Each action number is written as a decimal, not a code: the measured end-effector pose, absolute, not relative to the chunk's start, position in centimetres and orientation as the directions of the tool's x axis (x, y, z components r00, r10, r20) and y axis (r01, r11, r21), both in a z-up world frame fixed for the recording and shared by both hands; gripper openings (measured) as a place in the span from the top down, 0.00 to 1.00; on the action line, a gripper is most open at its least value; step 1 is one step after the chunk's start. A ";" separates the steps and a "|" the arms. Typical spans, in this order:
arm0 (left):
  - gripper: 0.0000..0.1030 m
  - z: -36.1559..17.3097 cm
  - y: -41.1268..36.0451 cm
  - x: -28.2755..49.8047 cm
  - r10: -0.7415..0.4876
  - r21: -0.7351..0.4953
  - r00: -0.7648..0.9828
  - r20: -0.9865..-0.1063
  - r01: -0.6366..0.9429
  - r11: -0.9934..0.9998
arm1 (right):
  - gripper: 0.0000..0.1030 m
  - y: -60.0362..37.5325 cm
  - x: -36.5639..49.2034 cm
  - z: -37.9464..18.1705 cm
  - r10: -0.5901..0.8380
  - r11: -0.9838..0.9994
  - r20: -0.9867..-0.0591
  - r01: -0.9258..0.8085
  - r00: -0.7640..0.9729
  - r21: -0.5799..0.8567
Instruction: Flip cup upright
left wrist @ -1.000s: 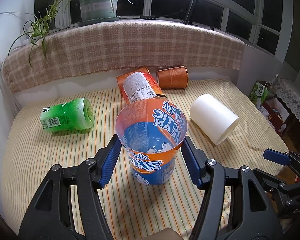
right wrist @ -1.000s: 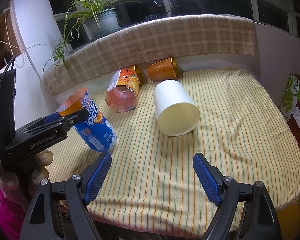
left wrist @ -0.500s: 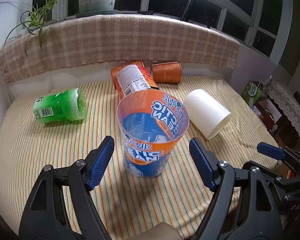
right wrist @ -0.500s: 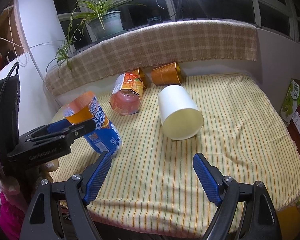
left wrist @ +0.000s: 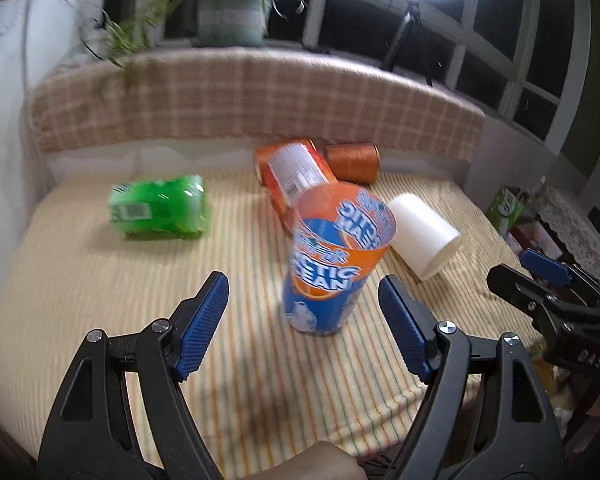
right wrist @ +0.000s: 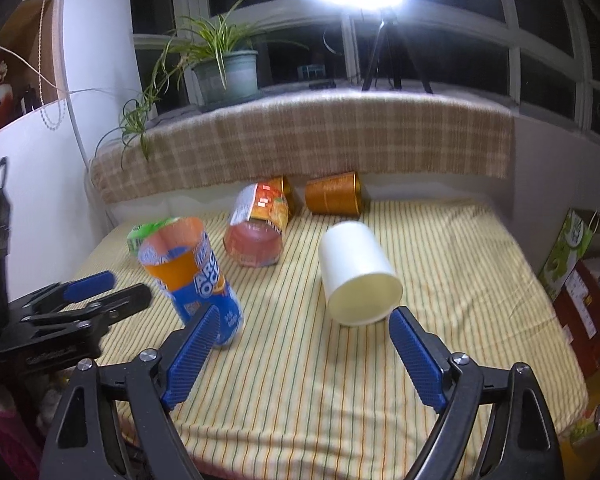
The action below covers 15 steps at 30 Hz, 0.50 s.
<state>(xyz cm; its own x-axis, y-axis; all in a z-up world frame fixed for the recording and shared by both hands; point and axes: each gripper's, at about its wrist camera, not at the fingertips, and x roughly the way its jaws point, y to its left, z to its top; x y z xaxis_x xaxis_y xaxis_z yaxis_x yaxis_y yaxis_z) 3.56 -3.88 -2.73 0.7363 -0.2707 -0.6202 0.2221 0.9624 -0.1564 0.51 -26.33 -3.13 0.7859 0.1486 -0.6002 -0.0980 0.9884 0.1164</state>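
A blue and orange cup [left wrist: 332,264] stands mouth up on the striped cloth [left wrist: 100,280], free of any gripper. It also shows in the right wrist view [right wrist: 196,280]. My left gripper [left wrist: 304,320] is open and empty, drawn back just short of the cup, one finger on each side. My right gripper [right wrist: 300,348] is open and empty above the cloth's front part. A white cup [right wrist: 356,276] lies on its side just beyond it, mouth toward me, and also shows in the left wrist view [left wrist: 422,234].
A green cup [left wrist: 160,210], an orange labelled cup [left wrist: 292,176] and a brown cup [left wrist: 352,162] lie on their sides farther back. A plaid-covered ledge [left wrist: 260,100] with a potted plant [left wrist: 228,16] bounds the rear. Boxes [right wrist: 572,248] stand off the right edge.
My left gripper opened, let go of the blue and orange cup and pulled back. The cup stays standing. My right gripper has risen slightly.
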 end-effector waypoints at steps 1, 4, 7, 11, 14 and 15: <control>0.23 -2.4 -3.7 3.0 -0.255 -0.147 0.756 -0.603 0.208 0.967 | 0.12 -26.3 0.5 -2.9 0.143 0.989 -0.591 -0.095 0.794 0.112; 0.14 -1.2 -3.1 1.2 -0.201 -0.115 0.814 -0.546 0.165 0.980 | 0.06 -26.1 0.4 -2.4 0.123 0.992 -0.563 -0.084 0.817 0.096; 0.01 -0.1 -2.6 -0.3 -0.146 -0.082 0.864 -0.482 0.121 0.989 | 0.01 -25.9 0.1 -2.0 0.098 0.995 -0.534 -0.069 0.840 0.073; 0.01 0.8 -2.3 -1.6 -0.108 -0.056 0.893 -0.437 0.093 0.994 | 0.00 -25.5 -0.4 -1.3 0.053 0.999 -0.490 -0.042 0.870 0.032; 0.01 1.0 -2.0 -2.0 -0.101 -0.056 0.897 -0.430 0.086 0.995 | 0.00 -25.2 -0.5 -1.0 0.039 0.999 -0.476 -0.036 0.879 0.016; 0.01 1.1 -2.0 -2.1 -0.097 -0.052 0.897 -0.431 0.083 0.995 | 0.00 -25.1 -0.5 -1.0 0.036 0.999 -0.471 -0.034 0.881 0.013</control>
<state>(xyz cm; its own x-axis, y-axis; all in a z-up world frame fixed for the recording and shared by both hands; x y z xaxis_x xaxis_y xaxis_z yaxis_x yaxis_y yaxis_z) -2.09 -1.97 1.06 0.8970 -0.0973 -0.4312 0.0829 0.9952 -0.0521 -0.48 -25.12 -0.99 0.8812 0.0362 -0.4714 -0.0339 0.9993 0.0135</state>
